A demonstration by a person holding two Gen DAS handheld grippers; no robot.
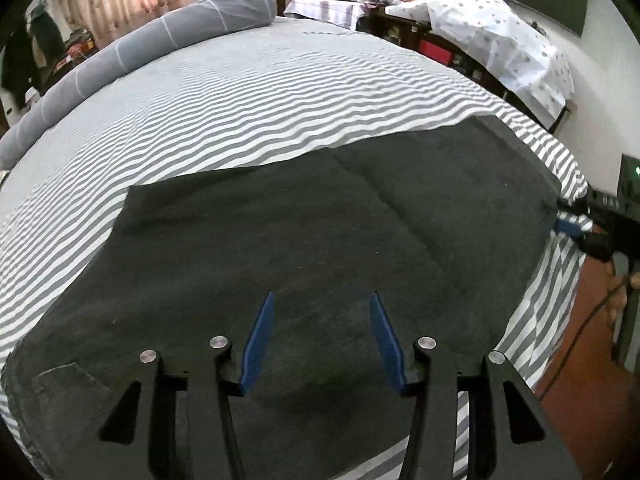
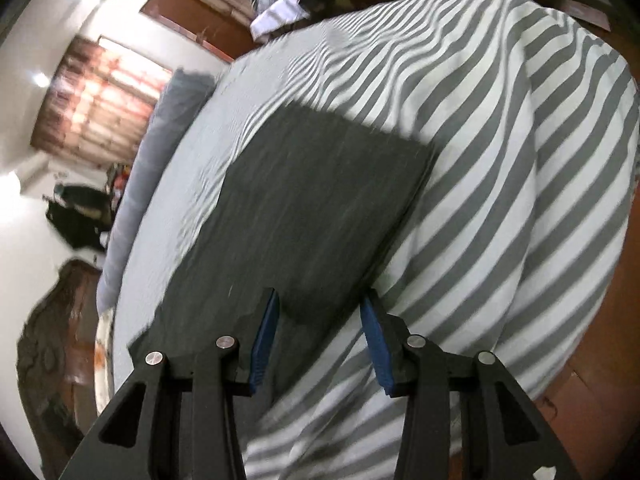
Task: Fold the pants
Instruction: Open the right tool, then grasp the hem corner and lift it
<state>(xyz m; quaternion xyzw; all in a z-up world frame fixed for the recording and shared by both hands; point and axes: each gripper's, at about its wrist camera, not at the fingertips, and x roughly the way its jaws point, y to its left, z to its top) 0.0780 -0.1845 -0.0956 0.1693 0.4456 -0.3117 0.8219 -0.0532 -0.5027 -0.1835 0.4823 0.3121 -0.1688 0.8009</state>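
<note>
Dark grey pants [image 1: 304, 248] lie flat and folded on the striped bed sheet [image 1: 240, 92]; a back pocket shows at the lower left. My left gripper [image 1: 322, 300] is open and empty, just above the middle of the pants. In the left wrist view the right gripper [image 1: 576, 226] sits at the pants' right edge; whether it touches the cloth I cannot tell. In the blurred right wrist view the pants [image 2: 308, 204] stretch away from my right gripper [image 2: 320, 300], which is open over their near edge, on the striped sheet [image 2: 500, 160].
A grey bolster pillow [image 1: 160, 40] lies along the bed's far left side. A table under a white patterned cloth [image 1: 504, 44] stands at the right, past the bed. The bed edge drops to a brown floor [image 1: 580, 380] at the right.
</note>
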